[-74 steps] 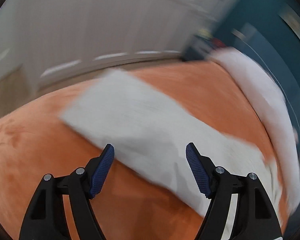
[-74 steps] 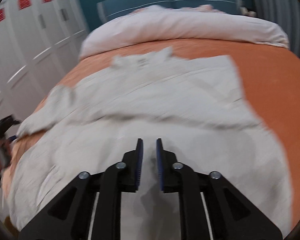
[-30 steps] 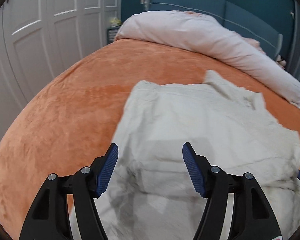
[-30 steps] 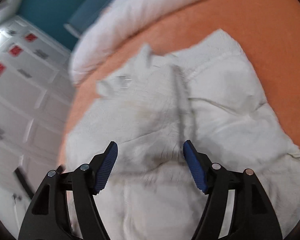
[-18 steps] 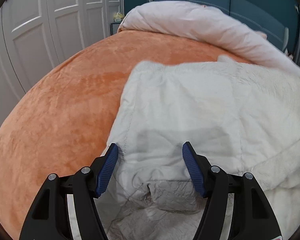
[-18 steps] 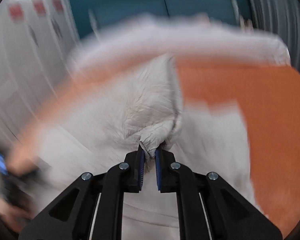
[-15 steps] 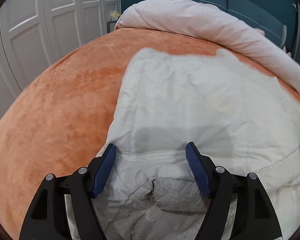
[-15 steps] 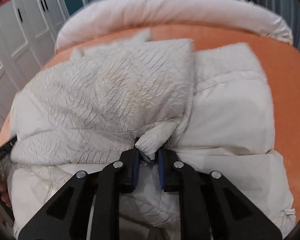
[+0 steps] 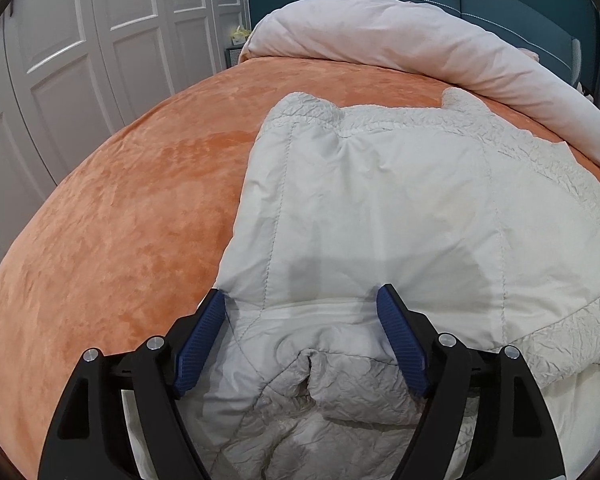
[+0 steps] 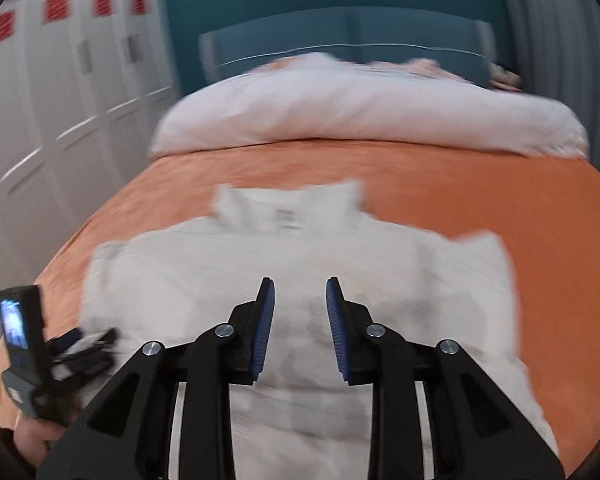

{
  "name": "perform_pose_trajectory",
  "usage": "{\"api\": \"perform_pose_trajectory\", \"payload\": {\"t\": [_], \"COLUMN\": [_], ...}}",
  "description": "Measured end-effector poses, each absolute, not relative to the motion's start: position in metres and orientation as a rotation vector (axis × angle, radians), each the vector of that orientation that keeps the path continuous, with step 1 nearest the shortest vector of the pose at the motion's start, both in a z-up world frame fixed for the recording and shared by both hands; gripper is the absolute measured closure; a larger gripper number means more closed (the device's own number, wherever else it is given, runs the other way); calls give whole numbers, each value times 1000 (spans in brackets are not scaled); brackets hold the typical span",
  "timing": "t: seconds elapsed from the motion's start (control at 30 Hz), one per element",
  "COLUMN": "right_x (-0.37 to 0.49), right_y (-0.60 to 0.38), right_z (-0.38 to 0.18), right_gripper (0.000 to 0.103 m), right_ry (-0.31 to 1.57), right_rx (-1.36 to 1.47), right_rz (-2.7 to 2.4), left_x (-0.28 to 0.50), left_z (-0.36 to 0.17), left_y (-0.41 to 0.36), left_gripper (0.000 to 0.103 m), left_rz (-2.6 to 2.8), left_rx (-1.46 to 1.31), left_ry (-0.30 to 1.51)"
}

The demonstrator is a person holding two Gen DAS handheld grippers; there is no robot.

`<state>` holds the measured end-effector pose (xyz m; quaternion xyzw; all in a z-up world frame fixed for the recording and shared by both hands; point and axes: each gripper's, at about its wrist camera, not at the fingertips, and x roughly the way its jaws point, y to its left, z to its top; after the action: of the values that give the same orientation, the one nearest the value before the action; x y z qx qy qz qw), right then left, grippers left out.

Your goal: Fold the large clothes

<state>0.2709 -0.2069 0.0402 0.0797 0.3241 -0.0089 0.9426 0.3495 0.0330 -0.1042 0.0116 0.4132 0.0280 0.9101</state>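
Fold just laid — left gripper (image 9: 302, 322) wide over the white padded jacket (image 9: 384, 216), right gripper (image 10: 300, 316) part-open, just released, empty; next, regrasp an edge.

The left hand-held gripper (image 9: 302, 322), jaws spread, straddles the white jacket (image 9: 380, 208).
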Motion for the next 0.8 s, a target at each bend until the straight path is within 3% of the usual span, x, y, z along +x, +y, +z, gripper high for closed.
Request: {"api": "perform_pose_trajectory", "payload": {"t": [0.23, 0.33, 0.43, 0.67, 0.7, 0.73, 0.8], "right_x": [319, 311, 292, 201, 184, 165, 122], "right_y": [-198, -242, -297, -353, -356, -357, -357], "right_z": [-32, -34, -35, 4, 10, 16, 23], "right_gripper": [81, 103, 103, 96, 86, 63, 36], "right_ry": [826, 801, 781, 773, 773, 775, 782], "right_rx": [160, 292, 440, 426, 411, 395, 366], "right_rz": [80, -38, -134, -268, -249, -235, -223], "left_x": [351, 353, 353, 338, 329, 319, 287], "left_z": [-109, -112, -112, -95, -89, -82, -69], "left_y": [40, 47, 47, 69, 77, 86, 111], "left_gripper": [18, 16, 15, 16, 16, 16, 16], "left_rz": [56, 43, 40, 39, 26, 13, -7], "left_rx": [-20, -63, -68, -171, -205, -235, -273], "left_ry": [858, 867, 866, 905, 906, 907, 921]}}
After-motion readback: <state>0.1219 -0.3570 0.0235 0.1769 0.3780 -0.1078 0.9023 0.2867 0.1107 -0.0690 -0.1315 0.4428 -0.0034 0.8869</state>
